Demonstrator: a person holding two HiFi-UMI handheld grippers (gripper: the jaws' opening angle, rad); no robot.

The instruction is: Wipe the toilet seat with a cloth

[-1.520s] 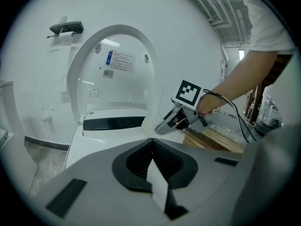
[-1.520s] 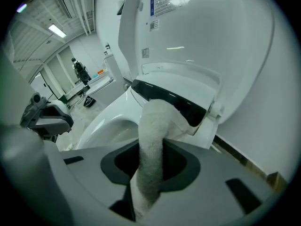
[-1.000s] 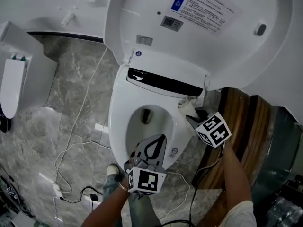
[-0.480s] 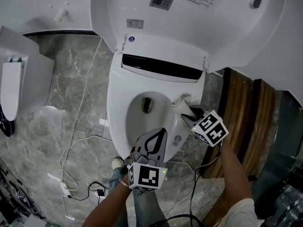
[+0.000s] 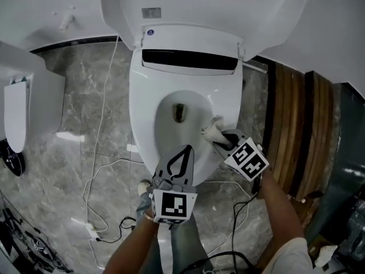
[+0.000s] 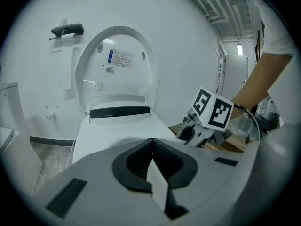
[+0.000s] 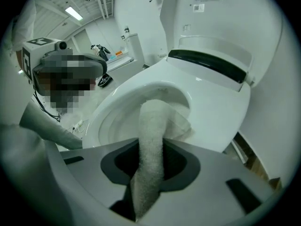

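Note:
The white toilet seat [image 5: 142, 124] is down and its lid [image 5: 199, 4] stands raised. A pale cloth [image 5: 212, 131] rests on the seat's right side at the bowl's inner rim, and my right gripper [image 5: 219, 137] is shut on it. In the right gripper view the cloth [image 7: 153, 140] runs out from between the jaws of the right gripper [image 7: 150, 147] onto the seat [image 7: 221, 102]. My left gripper [image 5: 183, 153] hovers over the seat's front, shut and holding nothing. In the left gripper view the left gripper [image 6: 151, 142] points across the seat [image 6: 122, 131] at the lid [image 6: 117, 65].
White cables [image 5: 102, 170] and a power strip [image 5: 91, 228] lie on the grey marble floor left of the toilet. A second white fixture [image 5: 28, 101] stands at the far left. A wooden panel [image 5: 291, 124] runs along the right. The person's shoe [image 5: 145, 187] is at the toilet's front.
My right gripper has dragged the cloth along the seat's right side, from near the hinge toward the front. The left gripper has shifted a little but stays over the seat's front.

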